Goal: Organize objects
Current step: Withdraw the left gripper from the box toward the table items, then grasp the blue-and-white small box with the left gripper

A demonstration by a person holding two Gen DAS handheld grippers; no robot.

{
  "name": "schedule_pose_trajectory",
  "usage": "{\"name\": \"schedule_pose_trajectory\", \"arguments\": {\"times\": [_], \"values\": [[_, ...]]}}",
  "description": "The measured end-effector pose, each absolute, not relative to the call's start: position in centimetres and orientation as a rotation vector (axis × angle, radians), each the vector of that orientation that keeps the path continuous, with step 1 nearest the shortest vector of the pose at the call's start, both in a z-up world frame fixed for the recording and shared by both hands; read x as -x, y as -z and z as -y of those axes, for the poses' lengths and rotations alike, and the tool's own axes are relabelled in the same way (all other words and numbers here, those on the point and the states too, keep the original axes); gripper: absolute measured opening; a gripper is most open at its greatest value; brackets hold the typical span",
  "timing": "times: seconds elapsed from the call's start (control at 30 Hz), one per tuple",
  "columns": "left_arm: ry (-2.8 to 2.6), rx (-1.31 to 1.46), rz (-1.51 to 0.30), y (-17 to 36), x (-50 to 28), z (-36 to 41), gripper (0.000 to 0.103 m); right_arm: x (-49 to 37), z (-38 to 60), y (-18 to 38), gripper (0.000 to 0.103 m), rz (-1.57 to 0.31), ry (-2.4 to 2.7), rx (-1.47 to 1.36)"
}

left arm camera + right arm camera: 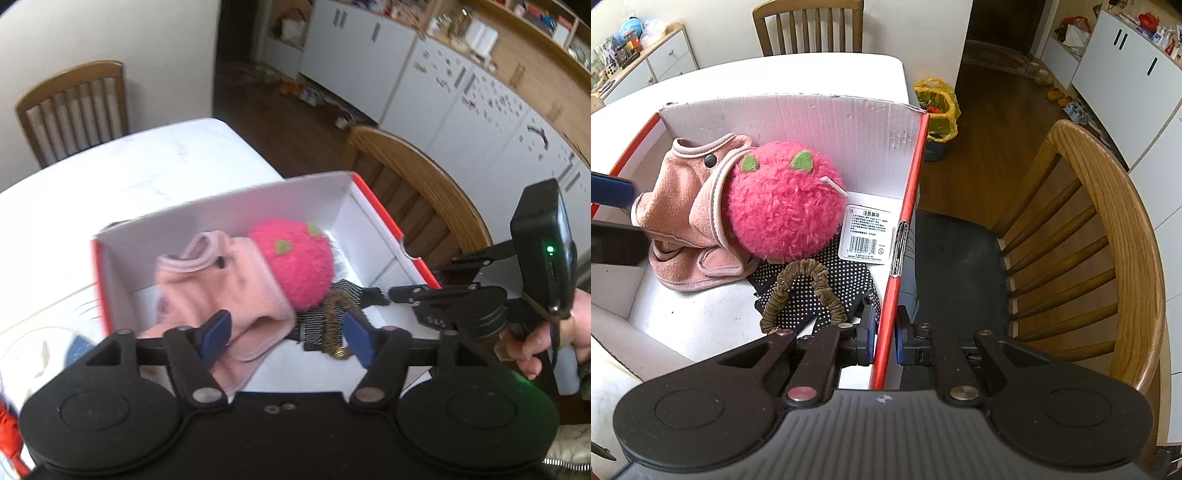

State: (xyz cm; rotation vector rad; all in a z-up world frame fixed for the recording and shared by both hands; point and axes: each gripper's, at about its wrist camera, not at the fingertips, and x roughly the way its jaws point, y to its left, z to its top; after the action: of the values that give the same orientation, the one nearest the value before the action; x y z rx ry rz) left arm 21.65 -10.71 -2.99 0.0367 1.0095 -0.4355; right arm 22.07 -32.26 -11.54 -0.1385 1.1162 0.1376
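At the near right wall of the cardboard box (798,114), the right gripper (885,339) is clamped narrow on the red-edged rim, one blue pad inside the wall and one outside. Over the box's near left side the left gripper (286,338) hangs with its jaws spread wide and nothing between them, its blue fingers (216,332) just above the pink garment (683,218) without pressing on it.

Inside the box, nearest the right gripper, a brown ruffled hair tie (801,291) lies curved on a black cloth with white dots (846,280). Beyond it sits a round, fuzzy magenta plush ball (783,206) with two green felt leaves, resting against the soft fleece garment, which has a dark snap button and pale trim. A white printed label with a barcode (866,234) lies flat by the right wall.

Outside the box, a curved wooden chair (1108,229) with a dark seat stands to the right. Past the far wall, the white table (812,74) runs on to another slatted chair (809,26).
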Motion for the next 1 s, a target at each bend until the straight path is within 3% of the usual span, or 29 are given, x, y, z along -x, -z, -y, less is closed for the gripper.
{"name": "schedule_pose_trajectory", "arguments": {"times": [0.13, 0.3, 0.5, 1.0], "values": [[0.365, 0.009, -0.970, 2.0, -20.4, 7.7, 0.082, -22.1, 32.2, 11.5, 0.010, -1.117, -0.139, 0.146], [0.282, 0.032, -0.943, 1.3, -19.3, 4.1, 0.087, -22.1, 32.2, 11.5, 0.010, -1.119, -0.137, 0.153], [0.193, 0.053, -0.925, 1.4, -18.4, 0.2, 0.102, -22.2, 31.8, 11.5, 0.010, -1.124, -0.130, 0.163], [0.152, 0.035, -0.995, 6.2, -17.4, -6.3, 0.102, -22.2, 31.1, 11.6, 0.010, -1.133, -0.109, 0.182]]}}
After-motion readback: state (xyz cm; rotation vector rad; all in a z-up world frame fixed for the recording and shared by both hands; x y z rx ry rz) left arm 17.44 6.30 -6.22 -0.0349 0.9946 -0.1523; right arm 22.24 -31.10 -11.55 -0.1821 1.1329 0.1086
